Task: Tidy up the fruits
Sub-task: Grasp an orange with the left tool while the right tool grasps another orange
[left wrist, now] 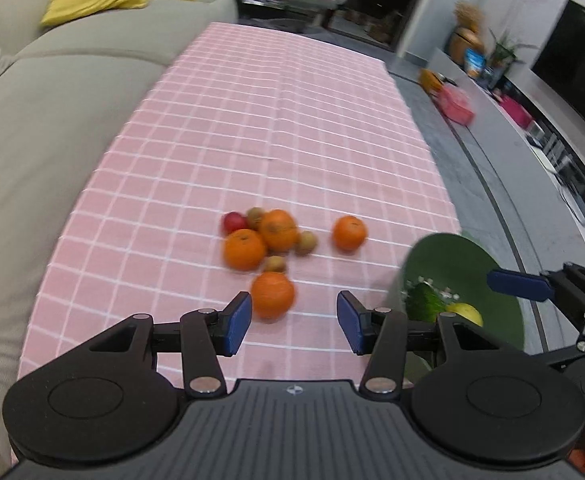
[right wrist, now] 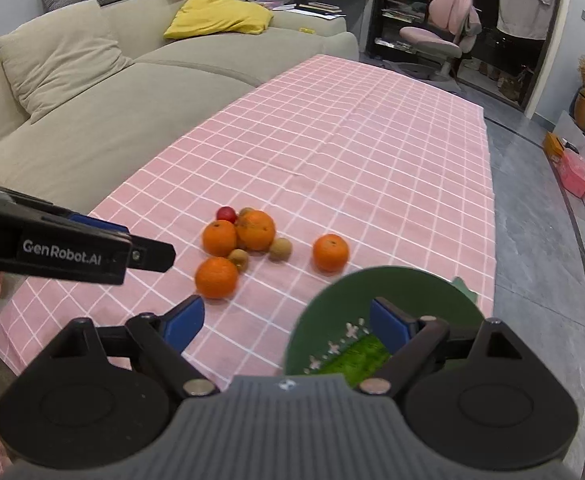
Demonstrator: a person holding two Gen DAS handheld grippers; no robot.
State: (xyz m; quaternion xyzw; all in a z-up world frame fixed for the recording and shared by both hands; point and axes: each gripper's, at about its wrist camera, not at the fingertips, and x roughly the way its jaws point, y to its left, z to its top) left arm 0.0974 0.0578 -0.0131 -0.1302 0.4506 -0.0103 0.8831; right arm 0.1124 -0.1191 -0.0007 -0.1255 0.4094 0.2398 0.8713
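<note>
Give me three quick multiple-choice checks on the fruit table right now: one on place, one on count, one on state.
1. Where does the green plate sit relative to the fruit pile?
A. Near the table's right edge, right of the pile
B. On the sofa
C. In the middle of the pile

2. How many oranges lie on the pink checked cloth?
A. Two
B. Four
C. Six

3. What is the left tool doing?
A. Clamped on an orange
C. Clamped on the plate
B. Open, nothing between its pads

Answers:
1 A, the plate lies right of the lone orange, by the cloth's edge.
2 B, three in the cluster, including the nearest orange, plus the lone one.
3 B, its blue pads stand apart over bare cloth, the nearest orange beyond them.
</note>
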